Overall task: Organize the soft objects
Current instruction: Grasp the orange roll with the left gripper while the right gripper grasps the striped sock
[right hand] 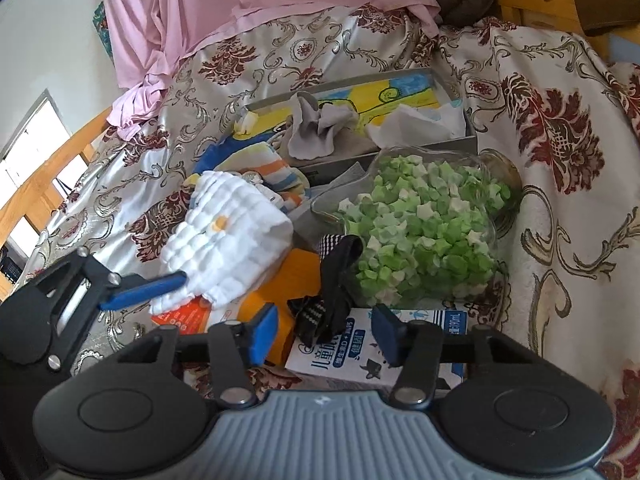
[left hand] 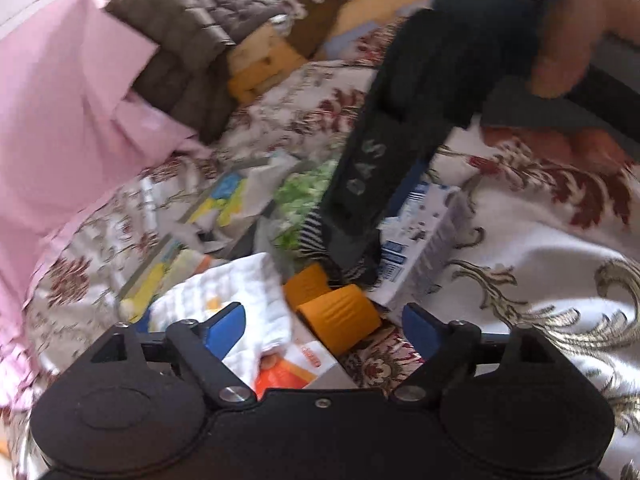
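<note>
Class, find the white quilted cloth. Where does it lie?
In the right wrist view, the white quilted cloth lies left of centre on the bedspread, beside the bowl of green stars.

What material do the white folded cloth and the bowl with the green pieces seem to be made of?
White folded cloth: looks like soft quilted cotton gauze, matte; its surface is puffed into small squares. Bowl: seems clear glass or plastic, glossy; the green pieces show through its wall. They look like folded paper.
</note>
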`<state>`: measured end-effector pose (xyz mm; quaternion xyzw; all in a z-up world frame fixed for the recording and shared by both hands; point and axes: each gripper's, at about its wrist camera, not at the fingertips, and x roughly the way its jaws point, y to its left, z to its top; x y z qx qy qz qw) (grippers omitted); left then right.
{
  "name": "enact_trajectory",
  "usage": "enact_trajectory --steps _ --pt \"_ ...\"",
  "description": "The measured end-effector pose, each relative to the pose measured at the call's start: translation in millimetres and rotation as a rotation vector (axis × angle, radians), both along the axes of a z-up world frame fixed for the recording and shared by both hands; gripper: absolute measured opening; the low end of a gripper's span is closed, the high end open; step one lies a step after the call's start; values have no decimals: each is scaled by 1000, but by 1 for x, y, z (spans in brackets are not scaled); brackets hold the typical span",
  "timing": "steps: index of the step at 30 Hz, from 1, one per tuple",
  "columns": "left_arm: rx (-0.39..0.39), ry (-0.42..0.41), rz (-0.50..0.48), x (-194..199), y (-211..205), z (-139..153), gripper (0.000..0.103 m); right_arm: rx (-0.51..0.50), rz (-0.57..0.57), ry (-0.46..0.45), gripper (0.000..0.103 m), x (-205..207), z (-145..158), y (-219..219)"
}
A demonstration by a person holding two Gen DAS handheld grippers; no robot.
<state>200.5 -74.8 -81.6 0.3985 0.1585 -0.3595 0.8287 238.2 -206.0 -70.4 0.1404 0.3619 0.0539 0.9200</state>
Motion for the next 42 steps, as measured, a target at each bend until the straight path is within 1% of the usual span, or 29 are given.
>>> enact_trajectory --steps 3,5,7,10,12,13,17,20,21,22,24,25,30,32,37,42 --pt "54 0 -50 5 -5 -7 83 2 -15 8 49 6 -3 -1" --pt "71 19 -63 9 -9 -11 82 12 -20 10 46 8 -4 -1" --pt "89 33 -77 13 -12 -13 82 18 -19 12 40 10 -4 -1" --pt "169 -15 -120 14 -19 -22 81 19 -12 19 34 12 -6 0" --pt "204 -38 -146 17 -25 -26 79 15 -8 21 32 13 -7 0" --pt "215 -41 -152 19 -27 -27 76 15 -7 21 31 13 -7 0" --pt "266 -43 -182 20 -25 -33 75 24 -9 30 27 16 -9 1" --pt "261 -41 -173 21 -25 -33 73 16 -1 28 21 17 -9 4" --pt "262 -44 -167 21 -25 -33 67 8 4 24 19 17 -8 6" --pt "268 -45 -164 20 -25 -33 59 1 6 18 16 16 -7 7" --pt "281 -41 -152 19 -25 -34 51 -14 -1 6 12 14 -6 7" --pt "281 -39 -148 18 -24 -33 50 -16 -7 4 10 14 -5 6" --pt "289 -36 -126 18 -25 -30 45 -46 -17 17 6 12 -5 5" --pt "283 -30 -112 16 -24 -28 43 -44 -19 21 4 12 -4 3" --pt "212 38 -51 9 -18 -16 41 -32 -38 38 3 7 -1 -4" --pt "172 97 -13 -9 -10 -8 40 -20 -51 49 2 0 2 -11"
